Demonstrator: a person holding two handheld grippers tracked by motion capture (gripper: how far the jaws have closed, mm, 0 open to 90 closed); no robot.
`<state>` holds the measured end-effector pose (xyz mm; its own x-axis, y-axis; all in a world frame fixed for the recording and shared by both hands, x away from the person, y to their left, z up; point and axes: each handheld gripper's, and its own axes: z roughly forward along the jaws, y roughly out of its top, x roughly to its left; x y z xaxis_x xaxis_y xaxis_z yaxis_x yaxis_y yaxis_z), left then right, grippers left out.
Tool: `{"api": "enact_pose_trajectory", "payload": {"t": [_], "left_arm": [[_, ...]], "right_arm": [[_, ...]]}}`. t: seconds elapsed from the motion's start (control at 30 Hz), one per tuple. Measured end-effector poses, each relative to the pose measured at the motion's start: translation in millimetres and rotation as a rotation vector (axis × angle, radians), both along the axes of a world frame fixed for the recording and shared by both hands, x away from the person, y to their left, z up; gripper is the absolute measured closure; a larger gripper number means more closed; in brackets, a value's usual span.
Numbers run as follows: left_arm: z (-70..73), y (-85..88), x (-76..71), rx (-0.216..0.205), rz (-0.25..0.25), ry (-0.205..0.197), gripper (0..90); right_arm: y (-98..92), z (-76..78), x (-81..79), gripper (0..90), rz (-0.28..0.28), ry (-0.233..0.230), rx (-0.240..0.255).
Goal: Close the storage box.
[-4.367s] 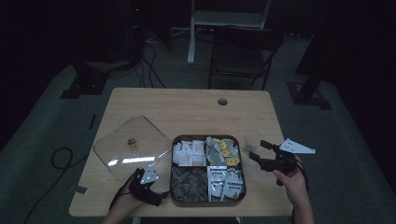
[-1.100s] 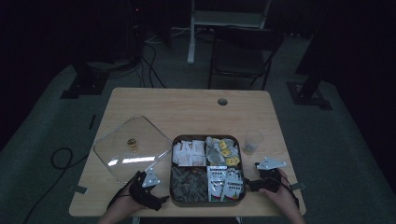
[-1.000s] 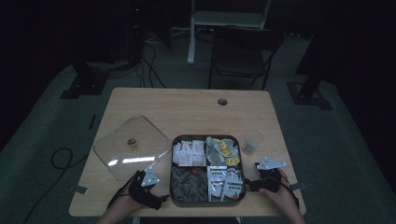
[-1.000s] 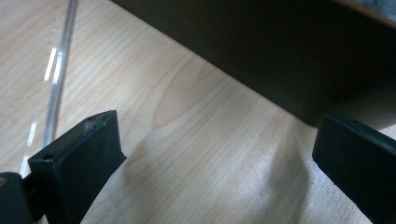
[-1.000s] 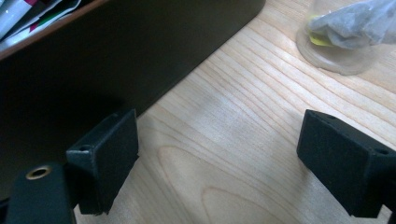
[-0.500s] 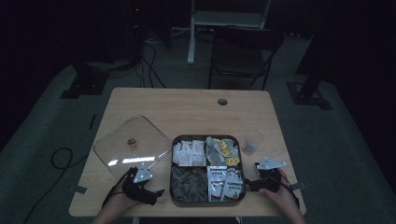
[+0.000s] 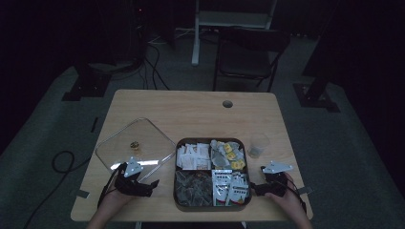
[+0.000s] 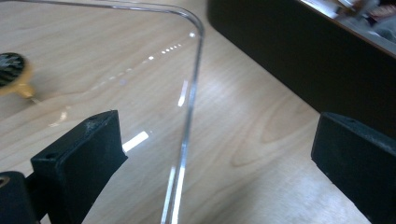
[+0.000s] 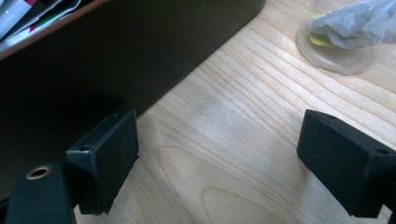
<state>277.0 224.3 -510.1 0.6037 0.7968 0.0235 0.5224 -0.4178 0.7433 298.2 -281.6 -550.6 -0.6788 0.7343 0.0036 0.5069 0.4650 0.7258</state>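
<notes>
Fingers (image 8: 79, 154) spread around clear lid (image 8: 187, 116) edge (glossy, rounded corner).

We see our left gripper (image 8: 210, 158) spread wide over the clear lid's (image 8: 140, 60) rounded edge, its gold knob (image 8: 14, 77) far left, the dark box (image 8: 299, 51) beyond.

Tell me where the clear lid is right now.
In the high view the clear lid lies flat on the table, left of the compartment box, just ahead of the left gripper.
</notes>
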Motion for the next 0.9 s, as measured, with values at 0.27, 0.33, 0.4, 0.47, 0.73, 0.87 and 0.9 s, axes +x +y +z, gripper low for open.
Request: {"api": "enact_pose_trajectory", "payload": {"t": [0.27,0.33,0.4,0.47,0.73,0.87,0.9], "left_arm": [[2.1,14.8,14.3,-0.009,0.148,0.007,5.5],[2.3,18.0,17.6,-0.018,0.159,0.01,5.5],[3.0,21.0,21.2,-0.024,0.169,0.013,5.5],[3.7,22.5,23.7,-0.033,0.176,0.006,5.5],[0.8,27.9,40.2,-0.042,0.227,-0.008,5.5],[-4.4,32.2,49.5,-0.047,0.258,-0.012,5.6],[-5.5,33.5,52.1,-0.054,0.258,-0.008,5.6]], "right_arm": [[0.0,0.0,0.0,12.0,0.0,0.0,0.0],[0.0,0.0,0.0,12.0,0.0,0.0,0.0],[0.0,0.0,0.0,12.0,0.0,0.0,0.0],[0.0,0.0,0.0,12.0,0.0,-0.001,0.0],[0.0,0.0,0.0,12.0,0.0,-0.001,0.0],[0.0,0.0,0.0,12.1,0.0,-0.001,0.0],[0.0,0.0,0.0,12.0,0.0,-0.001,0.0]]}}
